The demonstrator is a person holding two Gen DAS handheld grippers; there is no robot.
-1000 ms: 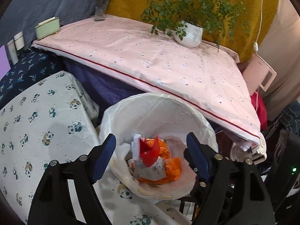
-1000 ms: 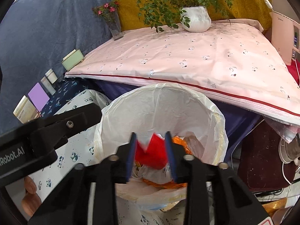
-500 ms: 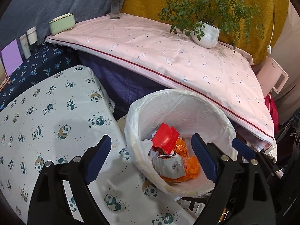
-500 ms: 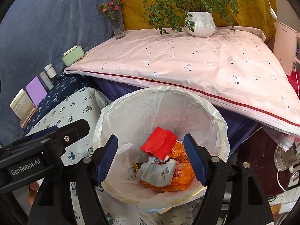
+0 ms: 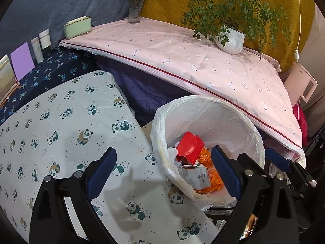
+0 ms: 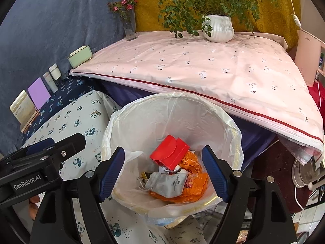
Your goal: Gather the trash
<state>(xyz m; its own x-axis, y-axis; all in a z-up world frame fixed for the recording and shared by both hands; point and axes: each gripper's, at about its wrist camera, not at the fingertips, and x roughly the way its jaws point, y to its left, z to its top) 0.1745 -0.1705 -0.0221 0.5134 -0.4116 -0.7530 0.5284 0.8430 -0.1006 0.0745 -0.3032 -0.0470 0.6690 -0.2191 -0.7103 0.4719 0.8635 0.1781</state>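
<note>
Above the bag-lined trash bin (image 6: 233, 130), the right gripper (image 6: 163, 169) hangs spread wide with nothing between its blue pads; the red carton (image 6: 169, 155) lies loose inside on an orange wrapper (image 6: 195, 191). Over the panda-print table (image 5: 61, 122) just beside the bin, the left gripper (image 5: 163, 171) is equally wide and empty

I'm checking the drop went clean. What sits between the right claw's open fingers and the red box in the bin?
Nothing: in the right wrist view the right claw is open above the bin, with only air down to the red box.
</note>
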